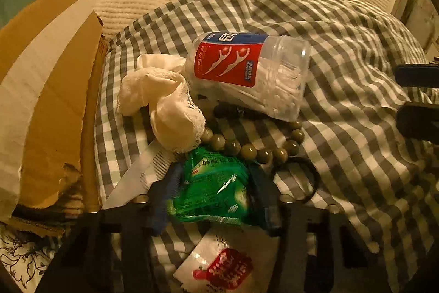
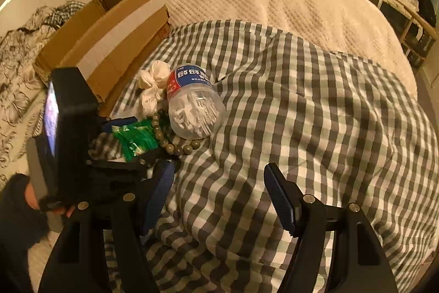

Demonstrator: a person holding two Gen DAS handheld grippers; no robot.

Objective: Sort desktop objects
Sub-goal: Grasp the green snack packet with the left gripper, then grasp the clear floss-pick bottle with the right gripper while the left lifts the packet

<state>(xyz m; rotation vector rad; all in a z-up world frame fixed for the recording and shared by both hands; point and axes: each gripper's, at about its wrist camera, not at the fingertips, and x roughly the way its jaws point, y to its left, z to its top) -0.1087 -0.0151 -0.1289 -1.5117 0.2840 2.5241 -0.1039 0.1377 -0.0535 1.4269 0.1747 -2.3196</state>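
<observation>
Dim warm light, soft focus, fisheye-warped edges.

Right of the floss-pick jar (image 2: 192, 103) the checked blanket (image 2: 315, 128) lies bare (wrinkled only); left, white cloth (image 2: 153, 81), beads (image 2: 175, 147) and cardboard box (image 2: 109, 45) crowd close.

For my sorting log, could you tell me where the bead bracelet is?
Left wrist view, centre: bead bracelet lies on the checked cloth, between floss-pick jar and green packet.

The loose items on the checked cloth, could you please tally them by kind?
Floss-pick jar: 1
White cloth: 1
Bead bracelet: 1
Green packet, between the left gripper fingers: 1
Black hair tie: 1
Red-and-white sachet: 1
Paper slip: 1
Total: 7
</observation>
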